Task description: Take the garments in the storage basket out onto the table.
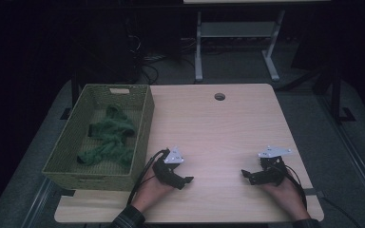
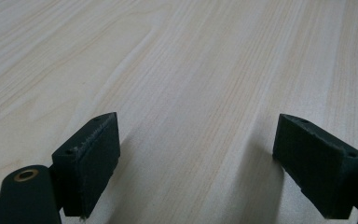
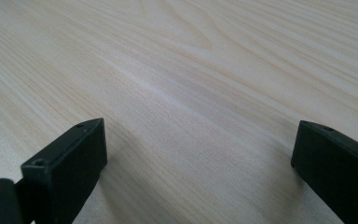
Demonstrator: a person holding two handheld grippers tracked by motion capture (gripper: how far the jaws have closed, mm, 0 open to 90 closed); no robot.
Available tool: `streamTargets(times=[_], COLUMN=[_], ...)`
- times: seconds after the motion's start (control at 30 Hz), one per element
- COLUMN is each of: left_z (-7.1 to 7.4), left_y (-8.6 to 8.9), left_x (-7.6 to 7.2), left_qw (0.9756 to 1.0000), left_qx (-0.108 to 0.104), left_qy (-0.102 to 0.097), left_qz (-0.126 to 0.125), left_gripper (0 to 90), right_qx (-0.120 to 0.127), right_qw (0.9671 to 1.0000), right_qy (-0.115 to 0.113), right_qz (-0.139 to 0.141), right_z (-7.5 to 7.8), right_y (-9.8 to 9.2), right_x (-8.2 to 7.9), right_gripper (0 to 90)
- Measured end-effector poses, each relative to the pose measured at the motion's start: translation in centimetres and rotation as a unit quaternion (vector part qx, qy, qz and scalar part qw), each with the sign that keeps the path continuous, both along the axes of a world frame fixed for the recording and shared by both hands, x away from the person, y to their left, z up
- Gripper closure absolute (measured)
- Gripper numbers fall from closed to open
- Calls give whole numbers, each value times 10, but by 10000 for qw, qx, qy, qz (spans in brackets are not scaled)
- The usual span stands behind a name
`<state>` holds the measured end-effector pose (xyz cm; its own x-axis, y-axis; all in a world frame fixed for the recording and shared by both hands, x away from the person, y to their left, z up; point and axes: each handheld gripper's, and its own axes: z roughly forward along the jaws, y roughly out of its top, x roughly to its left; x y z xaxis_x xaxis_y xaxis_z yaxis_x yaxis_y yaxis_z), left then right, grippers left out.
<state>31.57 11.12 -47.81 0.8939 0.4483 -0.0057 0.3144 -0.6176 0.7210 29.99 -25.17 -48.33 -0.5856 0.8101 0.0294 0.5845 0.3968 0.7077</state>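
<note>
A green woven basket (image 1: pixel 142 124) stands on the left part of the light wooden table (image 1: pixel 218 128). Inside it lies a crumpled dark green cloth (image 1: pixel 109 137). My left gripper (image 1: pixel 186 181) rests low on the table just right of the basket's near corner, held by a hand, pointing right. Its jaws stand wide apart over bare wood (image 2: pixel 196 140), nothing between them. My right gripper (image 1: pixel 245 175) rests near the table's front right, pointing left toward the other one. It is open too, with bare tabletop (image 3: pixel 200 149) between its jaws.
A round cable hole (image 1: pixel 219 96) sits near the table's far edge. Beyond the table, on the dark floor, stand the grey legs of another table (image 1: pixel 198 47) and some cables. Bare wood stretches between the two grippers and toward the far edge.
</note>
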Motion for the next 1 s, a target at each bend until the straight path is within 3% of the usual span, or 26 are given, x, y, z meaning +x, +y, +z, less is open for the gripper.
streamTargets(times=[0.47,1.0], left_z=[3,20], left_y=[2,4], left_x=[1,3], left_qw=[9999,9998], left_qx=[35,-181], left_qy=[98,94], left_qz=[82,83], left_gripper=[139,139], right_qx=[4,12], right_qw=[10000,10000], right_qy=[18,16], right_qz=[-11,-15], right_z=[0,0], right_y=[0,0], right_x=[0,0], right_gripper=[30,29])
